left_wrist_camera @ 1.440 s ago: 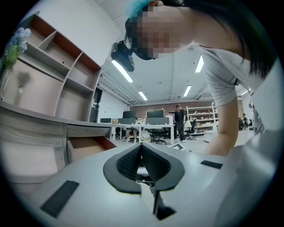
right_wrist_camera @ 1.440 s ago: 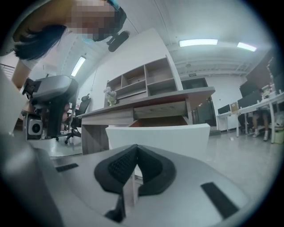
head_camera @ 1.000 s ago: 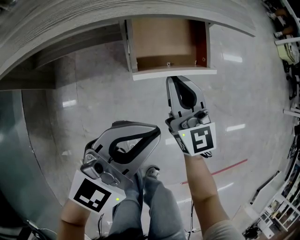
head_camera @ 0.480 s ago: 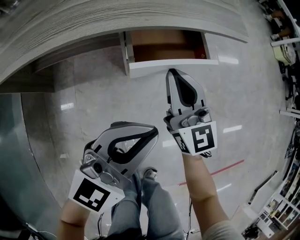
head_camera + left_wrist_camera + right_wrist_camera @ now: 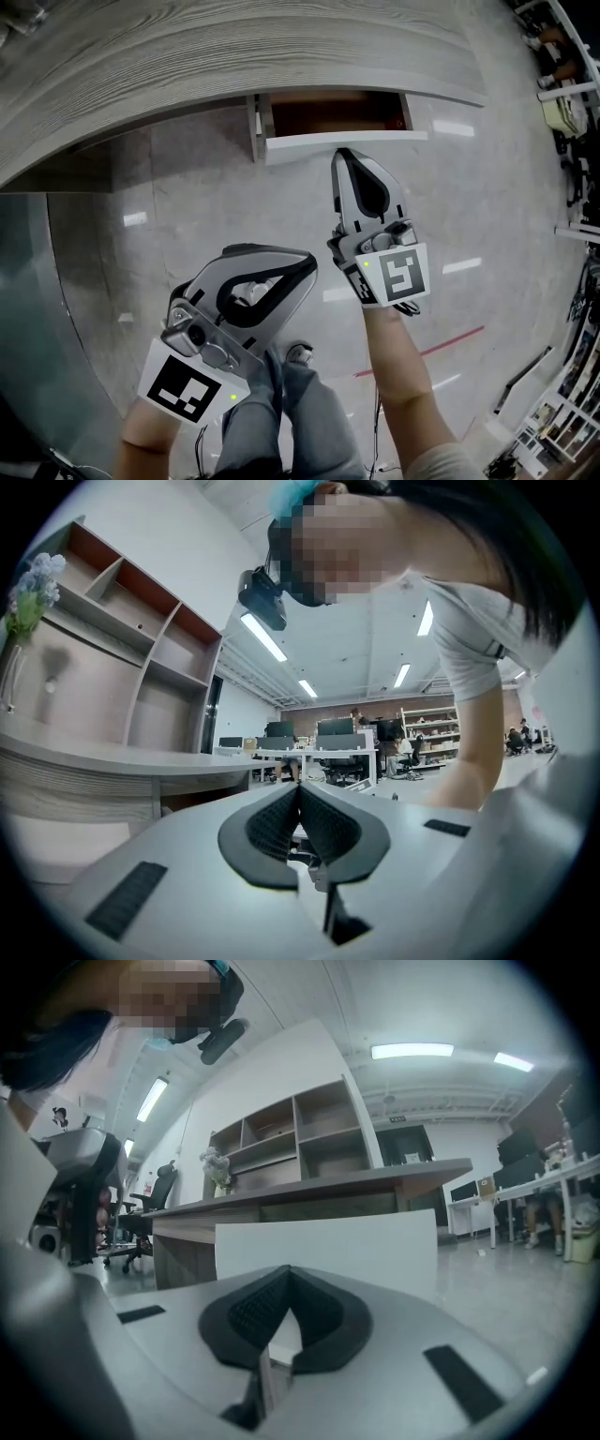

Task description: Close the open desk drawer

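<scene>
- Found the drawer [image 5: 337,139] at 12 o'clock in the head view, tucked under the curved edge of the desk [image 5: 234,56] and pulled out only a little.
- Noted its flat white front lying square across, with just a narrow strip of reddish-brown inside showing behind it and a pale side wall at the left end.
- Spotted the right gripper [image 5: 342,155] near the centre, pointing to 12 o'clock, jaws pressed together with nothing between them.
- Judged its tip to be right at the lower edge of the white front, seemingly touching it.
- Saw, in the right gripper view, that front filling the space just beyond the closed jaws, with the grey desk top above it and a shelf unit [image 5: 291,1138] toward 11 o'clock.
- Placed the left gripper [image 5: 305,261] toward 7 o'clock, well apart from the drawer and aimed toward 2 o'clock.
- Confirmed in the left gripper view that its jaws met at the tip and held nothing.
- Made out a glossy grey floor [image 5: 487,206] below, a red line [image 5: 427,349] at 4 o'clock and the person's jeans [image 5: 300,412] at 6 o'clock.
</scene>
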Demonstrator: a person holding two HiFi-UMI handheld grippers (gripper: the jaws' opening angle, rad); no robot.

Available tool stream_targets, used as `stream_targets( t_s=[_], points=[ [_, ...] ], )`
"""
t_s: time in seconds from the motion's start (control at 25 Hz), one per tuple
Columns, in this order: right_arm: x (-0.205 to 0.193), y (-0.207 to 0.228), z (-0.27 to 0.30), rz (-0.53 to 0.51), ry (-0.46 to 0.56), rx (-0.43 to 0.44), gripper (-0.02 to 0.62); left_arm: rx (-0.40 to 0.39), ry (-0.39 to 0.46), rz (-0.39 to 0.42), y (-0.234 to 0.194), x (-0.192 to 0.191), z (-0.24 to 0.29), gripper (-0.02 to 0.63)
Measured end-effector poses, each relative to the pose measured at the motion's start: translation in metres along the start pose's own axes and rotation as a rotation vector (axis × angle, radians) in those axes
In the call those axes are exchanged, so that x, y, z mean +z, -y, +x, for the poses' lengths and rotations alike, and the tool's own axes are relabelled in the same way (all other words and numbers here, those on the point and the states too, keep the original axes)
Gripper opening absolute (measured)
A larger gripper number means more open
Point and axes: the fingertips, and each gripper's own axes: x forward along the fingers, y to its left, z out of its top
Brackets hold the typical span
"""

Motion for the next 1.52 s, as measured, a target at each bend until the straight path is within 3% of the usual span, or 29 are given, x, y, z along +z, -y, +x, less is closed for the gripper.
stream_targets(
  t_s=[0.96, 1.52],
  points=[
    [0.010, 0.027, 0.065, 0.053, -0.055, -0.033, 0.008, 0.030, 0.002, -0.014, -0.064, 0.023, 0.010, 0.011],
    [0.035, 0.002, 0.044, 0.030, -0.015, 0.012, 0.008, 0.064, 0.020, 0.020, -0.041, 0.039, -0.001, 0.011]
  ],
)
